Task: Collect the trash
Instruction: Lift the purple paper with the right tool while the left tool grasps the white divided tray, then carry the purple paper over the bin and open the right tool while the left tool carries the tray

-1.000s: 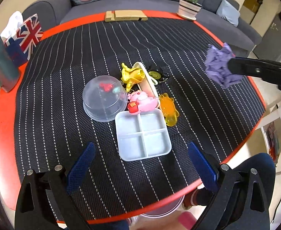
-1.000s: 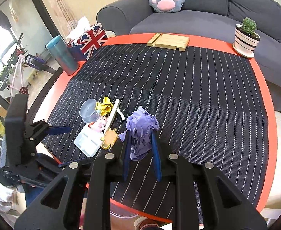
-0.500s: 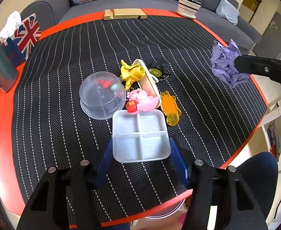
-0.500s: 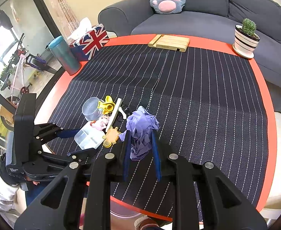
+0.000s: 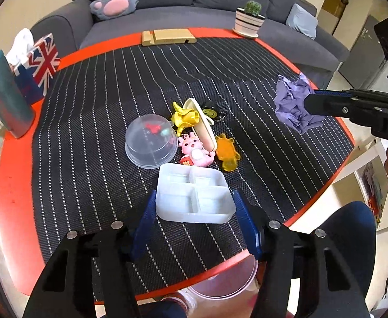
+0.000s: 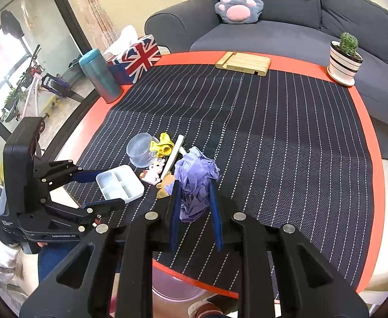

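Observation:
My right gripper [image 6: 194, 198] is shut on a crumpled purple glove [image 6: 195, 177] and holds it above the striped mat; it also shows in the left wrist view [image 5: 294, 103]. My left gripper [image 5: 194, 206] has its blue fingers closed around the sides of a white four-compartment tray [image 5: 194, 193], which looks tilted up off the mat in the right wrist view [image 6: 119, 182]. Beyond the tray lie a clear plastic dome [image 5: 151, 140], a pink rabbit toy [image 5: 194, 148], a yellow toy [image 5: 184, 116], an orange toy [image 5: 227, 149] and a cream shoehorn-like piece [image 5: 203, 124].
A round red table [image 5: 13, 185] carries the black striped mat. A teal tumbler [image 5: 3, 98], a Union Jack tissue box [image 5: 39, 66], a wooden stand [image 5: 167, 37] and a potted cactus [image 5: 249, 18] stand along its far rim. A clear bin [image 5: 223, 283] sits below the near edge.
My left gripper moved forward and closed from wide open onto the sides of the white tray. My right gripper kept hold of the purple glove and drifted slightly.

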`<state>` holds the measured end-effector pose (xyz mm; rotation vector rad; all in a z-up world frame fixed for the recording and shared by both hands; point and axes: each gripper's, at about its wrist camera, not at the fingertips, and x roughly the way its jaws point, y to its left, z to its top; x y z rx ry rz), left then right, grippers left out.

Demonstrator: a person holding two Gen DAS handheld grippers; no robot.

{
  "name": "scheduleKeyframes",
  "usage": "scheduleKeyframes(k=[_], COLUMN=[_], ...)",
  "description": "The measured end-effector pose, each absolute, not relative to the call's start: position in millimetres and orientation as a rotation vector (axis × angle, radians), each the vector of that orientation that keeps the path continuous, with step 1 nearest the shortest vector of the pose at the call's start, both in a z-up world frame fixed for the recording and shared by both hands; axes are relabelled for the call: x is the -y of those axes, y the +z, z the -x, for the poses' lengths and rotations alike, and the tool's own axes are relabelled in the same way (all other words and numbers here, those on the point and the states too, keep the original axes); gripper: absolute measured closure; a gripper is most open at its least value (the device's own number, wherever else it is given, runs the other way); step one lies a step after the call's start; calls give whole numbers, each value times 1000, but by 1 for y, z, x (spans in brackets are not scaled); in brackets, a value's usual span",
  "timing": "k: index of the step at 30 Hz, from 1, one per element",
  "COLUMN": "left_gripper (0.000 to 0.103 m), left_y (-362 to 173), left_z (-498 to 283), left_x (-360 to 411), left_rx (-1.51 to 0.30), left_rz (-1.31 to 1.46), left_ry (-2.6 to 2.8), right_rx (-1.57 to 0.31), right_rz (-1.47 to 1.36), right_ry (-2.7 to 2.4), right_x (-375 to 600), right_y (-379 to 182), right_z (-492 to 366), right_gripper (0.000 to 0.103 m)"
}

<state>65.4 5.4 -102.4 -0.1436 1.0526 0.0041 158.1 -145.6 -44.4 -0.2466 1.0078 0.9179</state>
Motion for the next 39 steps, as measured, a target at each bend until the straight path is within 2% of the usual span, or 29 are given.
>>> scheduleKeyframes(k=[18,39], left_gripper=[46,46], left_y=[-58,-42], left_z=[-20,46], left_x=[11,24], left_rx=[-957,-901], left_rz=[116,123], left_ry=[-85,-145], right_rx=[-945,-963], right_rz=[258,284], right_ry=[974,1053], right_x=[167,190], right_y=[-26,-32], right_z=[-96,-11], right_gripper=[82,82])
